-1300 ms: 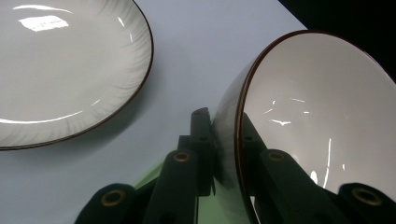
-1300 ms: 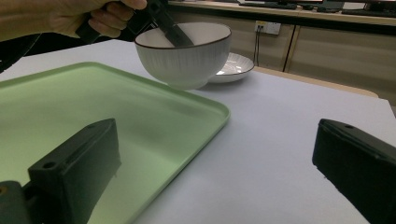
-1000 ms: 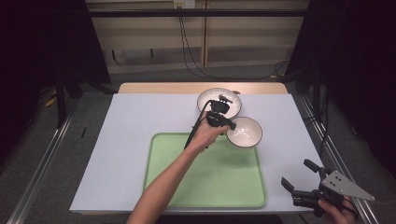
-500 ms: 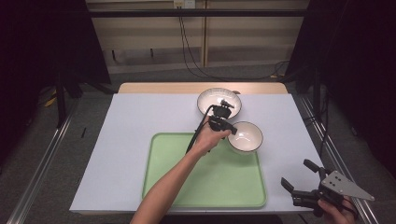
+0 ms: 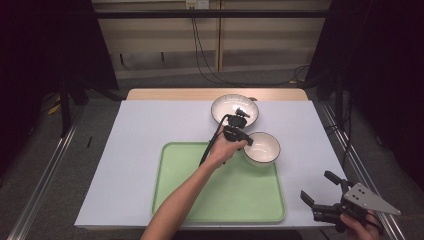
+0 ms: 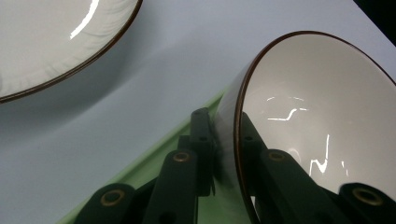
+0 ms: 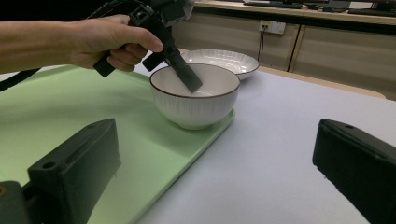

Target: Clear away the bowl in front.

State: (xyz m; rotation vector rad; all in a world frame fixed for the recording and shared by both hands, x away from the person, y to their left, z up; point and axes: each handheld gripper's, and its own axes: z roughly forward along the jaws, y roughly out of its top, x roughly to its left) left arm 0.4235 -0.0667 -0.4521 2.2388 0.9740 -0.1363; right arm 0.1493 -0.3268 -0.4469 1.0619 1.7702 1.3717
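From the high view we take in the whole layout: the tabletop (image 5: 150,150) under its pale cover, the green tray (image 5: 200,200) lying on it, a wide ribbed plate (image 5: 226,107) beyond the tray's far edge, and the small bowl (image 5: 265,150) at the tray's far right corner. What that view leaves vague is how the bowl rests. The right gripper view settles part of it: the bowl (image 7: 196,105) sits over the tray's raised rim (image 7: 205,135), and it seems slightly tipped, though we cannot be sure from this angle.

The left gripper view gives what neither of the others can (the contact itself). There the bowl's brown-edged wall (image 6: 231,135) runs between the two black jaws, one jaw outside against the ribbed wall and the other inside the white hollow, with the plate (image 6: 51,42) off to the upper left.

The left hand-held gripper (image 5: 245,140) reaches from the tray's side onto the bowl's near-left rim, jaws closed down to a narrow gap and pinching that rim. In the right gripper view its inner jaw slants down into the bowl.

The right hand-held gripper (image 5: 320,192) is at the near right corner of the tabletop, well apart from the bowl, jaws spread wide with nothing between them.
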